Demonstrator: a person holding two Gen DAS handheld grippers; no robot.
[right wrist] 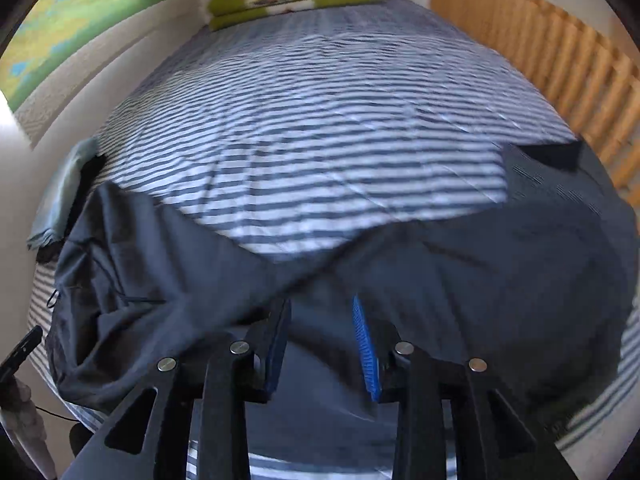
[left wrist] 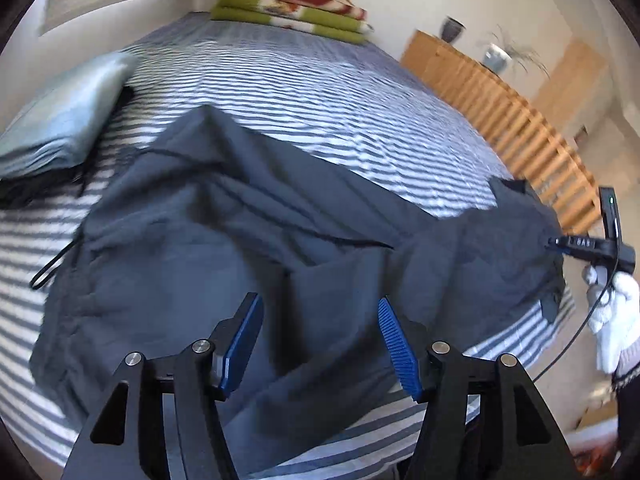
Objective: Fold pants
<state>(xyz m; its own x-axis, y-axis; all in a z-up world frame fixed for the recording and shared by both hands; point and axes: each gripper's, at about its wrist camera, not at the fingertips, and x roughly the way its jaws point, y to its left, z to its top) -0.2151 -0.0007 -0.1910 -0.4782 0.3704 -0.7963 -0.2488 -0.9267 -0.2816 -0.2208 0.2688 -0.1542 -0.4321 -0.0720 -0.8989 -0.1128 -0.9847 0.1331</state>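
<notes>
Dark grey pants (left wrist: 224, 240) lie crumpled across the near part of the striped bed (left wrist: 304, 88); a drawstring loop (left wrist: 46, 274) trails off their left end. My left gripper (left wrist: 320, 304) hovers over the middle of the pants, its blue pads apart and nothing pinched between them. In the right wrist view the pants (right wrist: 500, 280) stretch from left to right. Over them my right gripper (right wrist: 321, 303) stands open with a narrower gap, the cloth lying below the pads. From the left wrist view the right gripper (left wrist: 576, 243) shows at the far right, held by a white-gloved hand (left wrist: 614, 312).
A folded green and red blanket (left wrist: 292, 10) lies at the far end of the bed. A pale blue folded cloth (left wrist: 60, 116) rests on the left side over something black. A wooden slatted rail (left wrist: 500, 108) runs along the right side, and a wall (right wrist: 100, 76) along the left.
</notes>
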